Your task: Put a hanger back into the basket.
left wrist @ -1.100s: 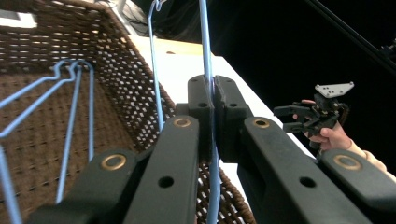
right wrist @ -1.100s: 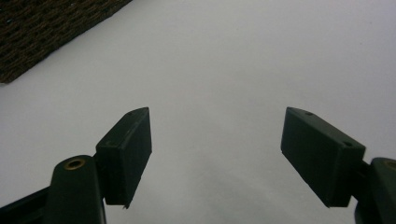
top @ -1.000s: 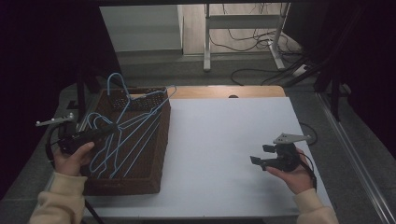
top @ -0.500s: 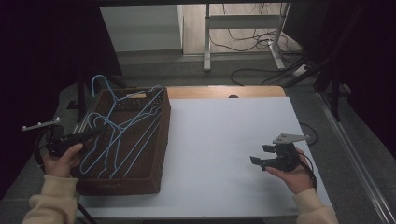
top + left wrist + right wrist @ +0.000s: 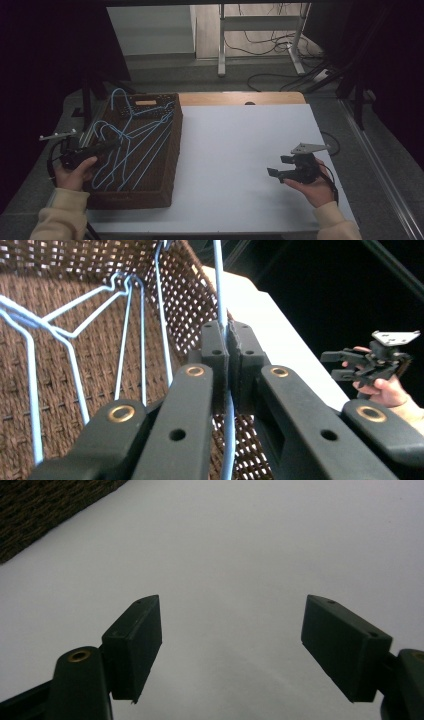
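The white table (image 5: 235, 160) takes up the middle of the high view, its pale top running from the person's side out to a wooden edge at the far end. Along its left side sits the brown wicker basket (image 5: 172, 150), long and deep, and inside it lies a loose tangle of light blue wire hangers (image 5: 135, 145), overlapping one another, a hook or two poking up above the far rim. Over at the basket's left wall, the left gripper (image 5: 102, 148) reaches in from a hand in a cream sleeve, and the left gripper view shows it plainly: the two black jaws are pressed tight together with one blue hanger wire (image 5: 218, 285) pinched between the pads, that wire running straight up out of the jaws against the woven wall of the basket while the other hangers rest on the weave to the left. Across the table, well apart from the basket, the right gripper (image 5: 280, 167) hovers low over bare white surface near the right edge, held in the other hand with its grey plate on top. In the right gripper view its jaws stand spread wide, nothing between them but table, a corner of the basket at the upper left.
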Tool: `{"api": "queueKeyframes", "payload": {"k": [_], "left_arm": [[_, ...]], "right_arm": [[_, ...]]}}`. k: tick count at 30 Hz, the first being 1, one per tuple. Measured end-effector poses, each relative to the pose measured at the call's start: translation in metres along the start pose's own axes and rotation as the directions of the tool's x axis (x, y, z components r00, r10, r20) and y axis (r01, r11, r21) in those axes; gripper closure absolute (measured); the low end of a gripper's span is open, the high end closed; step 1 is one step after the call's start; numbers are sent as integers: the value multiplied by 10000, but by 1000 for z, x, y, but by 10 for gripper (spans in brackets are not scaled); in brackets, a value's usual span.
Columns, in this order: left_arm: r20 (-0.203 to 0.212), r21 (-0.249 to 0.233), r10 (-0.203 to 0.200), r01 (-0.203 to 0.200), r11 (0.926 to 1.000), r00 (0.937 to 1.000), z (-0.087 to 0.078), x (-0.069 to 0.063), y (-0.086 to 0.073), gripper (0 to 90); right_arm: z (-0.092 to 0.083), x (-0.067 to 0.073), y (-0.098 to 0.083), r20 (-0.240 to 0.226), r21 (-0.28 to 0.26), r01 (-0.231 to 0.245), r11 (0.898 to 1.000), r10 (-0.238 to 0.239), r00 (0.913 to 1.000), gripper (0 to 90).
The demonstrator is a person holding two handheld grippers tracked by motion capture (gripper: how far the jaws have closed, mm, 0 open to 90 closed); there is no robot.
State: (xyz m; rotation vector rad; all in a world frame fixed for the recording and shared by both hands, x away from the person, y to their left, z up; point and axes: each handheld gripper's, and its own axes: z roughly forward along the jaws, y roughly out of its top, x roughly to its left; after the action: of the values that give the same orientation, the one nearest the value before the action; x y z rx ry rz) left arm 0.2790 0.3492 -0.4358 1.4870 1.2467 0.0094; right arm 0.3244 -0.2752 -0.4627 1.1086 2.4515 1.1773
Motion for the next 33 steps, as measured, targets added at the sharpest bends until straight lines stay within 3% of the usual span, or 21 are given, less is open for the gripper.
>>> {"api": "queueKeyframes", "payload": {"k": [12,14,15,16,20,21,22,23,24,25,28,30,33], "left_arm": [[-489,441,-133,155,9989,9987,17,4,-3,863],[-901,508,-270,317,9982,9956,19,6,-3,840],[-1139,557,-215,280,9981,9933,19,6,-2,776],[-1440,672,8,89,9977,9896,20,5,-2,709],[-1779,738,410,-282,9969,9832,18,1,-1,501],[-2007,863,682,-517,9949,9773,16,-6,1,453],[-2007,863,682,-517,9949,9773,16,-6,1,435],[-2092,940,1030,-848,9920,9724,15,-13,1,412],[-2092,940,1030,-848,9920,9724,15,-13,1,388],[-2040,971,1349,-1171,9884,9696,14,-21,2,367],[-1885,991,1623,-1456,9844,9686,14,-29,3,335],[-1595,1101,2021,-1860,9764,9663,18,-41,2,299],[-1288,1255,2291,-2133,9689,9648,27,-51,1,281]], "right_arm": [[0,0,0,26,-3,41,10000,-41,10000,247],[-1,0,0,39,4,40,10000,-40,10000,246],[-1,0,0,45,4,46,10000,-46,10000,247],[-1,0,0,46,4,53,10000,-53,10000,246],[-1,0,0,48,1,73,10000,-73,10000,246],[-1,0,0,52,22,65,10000,-65,10000,246],[-1,0,0,52,22,65,10000,-65,10000,246],[0,1,0,44,49,80,10000,-81,10000,246],[0,1,0,44,49,80,10000,-81,10000,246],[0,1,1,23,58,99,9999,-99,9999,246],[0,2,1,-5,46,93,9999,-93,10000,245],[0,2,1,-51,9,145,9999,-145,9999,244],[-2,1,1,-78,-35,146,9999,-147,9999,243]]}}
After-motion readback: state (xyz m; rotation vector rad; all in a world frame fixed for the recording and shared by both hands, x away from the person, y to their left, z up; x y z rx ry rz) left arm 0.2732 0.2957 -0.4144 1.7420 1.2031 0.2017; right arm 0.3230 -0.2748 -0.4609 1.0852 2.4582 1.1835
